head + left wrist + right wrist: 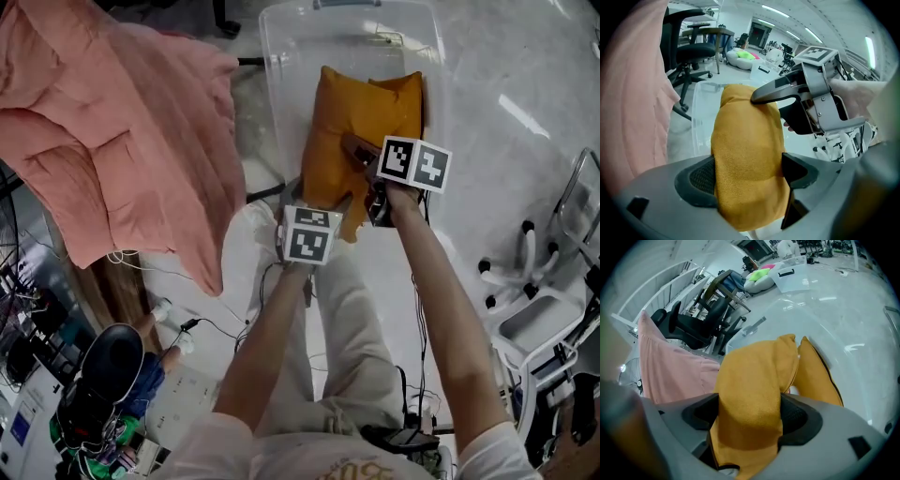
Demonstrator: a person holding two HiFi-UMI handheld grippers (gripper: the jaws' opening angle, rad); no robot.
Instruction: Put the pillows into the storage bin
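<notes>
An orange pillow (361,131) hangs over the open clear storage bin (281,56), held by both grippers at its near edge. My left gripper (323,211) is shut on the pillow's near left corner; in the left gripper view the orange fabric (747,159) fills the gap between the pads. My right gripper (370,183) is shut on the near right part, and the right gripper view shows the cloth (750,399) pinched between both pads. The right gripper (787,93) also appears in the left gripper view, above the pillow.
A large pink comforter (112,131) lies at the left over a wooden surface. Black office chairs (691,51) stand behind the bin. A white wheeled frame (544,281) is at the right. Cables and small gear (94,394) lie on the floor at lower left.
</notes>
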